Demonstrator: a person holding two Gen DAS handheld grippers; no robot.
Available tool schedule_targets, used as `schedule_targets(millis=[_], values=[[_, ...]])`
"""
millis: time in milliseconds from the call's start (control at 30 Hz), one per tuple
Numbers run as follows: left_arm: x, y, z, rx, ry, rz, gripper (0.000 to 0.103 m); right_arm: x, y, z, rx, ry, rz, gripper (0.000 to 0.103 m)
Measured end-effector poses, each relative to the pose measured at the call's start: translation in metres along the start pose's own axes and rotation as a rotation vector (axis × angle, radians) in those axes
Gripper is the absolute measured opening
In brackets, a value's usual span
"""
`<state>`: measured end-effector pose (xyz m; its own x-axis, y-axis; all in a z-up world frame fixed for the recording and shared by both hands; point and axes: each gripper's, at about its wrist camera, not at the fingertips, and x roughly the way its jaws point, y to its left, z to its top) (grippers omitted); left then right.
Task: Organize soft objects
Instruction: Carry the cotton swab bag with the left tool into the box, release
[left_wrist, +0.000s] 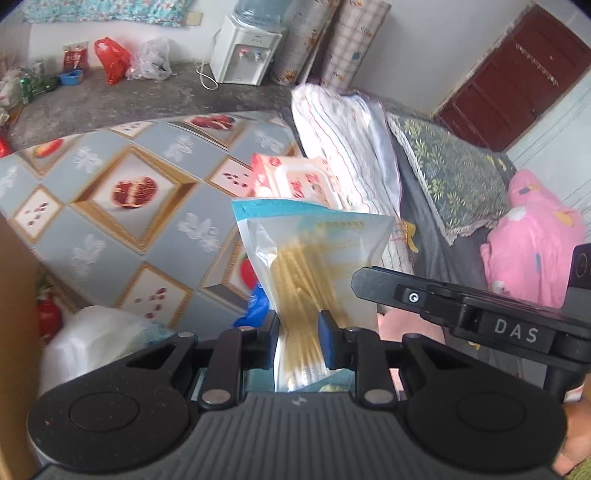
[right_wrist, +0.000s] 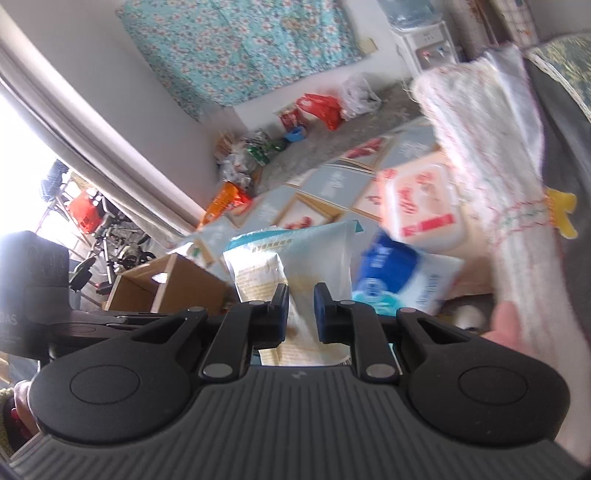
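Two wrist fisheyes, each looking steeply down along its own hand-held gripper, close over the patterned surface (left_wrist: 147, 229), both sharing the swab pouch (left_wrist: 314, 258) and water dispenser (left_wrist: 245, 53).

white letters "das" stand on the black body of the right gripper (left_wrist: 517, 332), seen from the left wrist camera; beside them, a small round white mark on the same body. from the right wrist camera, the end of that lettering, "as", shows faintly on the left gripper (right_wrist: 11, 319). a small pale emblem sits at the top middle of each camera's own ribbed grey housing. red print on the pink-and-white wipes pack (right_wrist: 417, 206), pale print on the swab bag (right_wrist: 291, 258) and white print on the blue-and-white pack (right_wrist: 402, 277) are too blurred to read. printing on the swab bag's lower edge in the left view is likewise too small to read.
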<state>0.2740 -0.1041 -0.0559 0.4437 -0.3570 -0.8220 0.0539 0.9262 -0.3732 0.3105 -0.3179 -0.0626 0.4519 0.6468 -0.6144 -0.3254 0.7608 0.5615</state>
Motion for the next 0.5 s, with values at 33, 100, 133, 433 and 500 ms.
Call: schedule_targets(millis=[33,100,133,433,500], values=[[-0.010,0.006,0.000,-0.011,-0.005,-0.004,0.024,0.001,0.011,0.000,-0.002,-0.003,0.006,0.014],[-0.032,0.021,0.000,-0.033,-0.018,-0.011,0.024,0.002,0.034,-0.002,-0.005,-0.010,0.022,0.014],[-0.043,0.030,0.000,-0.041,-0.025,-0.012,0.024,0.004,0.046,-0.003,0.000,-0.012,0.035,0.014],[-0.150,0.117,-0.008,-0.100,-0.077,0.061,0.024,0.048,0.170,-0.012,0.029,0.010,0.167,0.014],[-0.170,0.140,-0.010,-0.124,-0.081,0.095,0.024,0.065,0.196,-0.015,0.033,0.027,0.201,0.013]])
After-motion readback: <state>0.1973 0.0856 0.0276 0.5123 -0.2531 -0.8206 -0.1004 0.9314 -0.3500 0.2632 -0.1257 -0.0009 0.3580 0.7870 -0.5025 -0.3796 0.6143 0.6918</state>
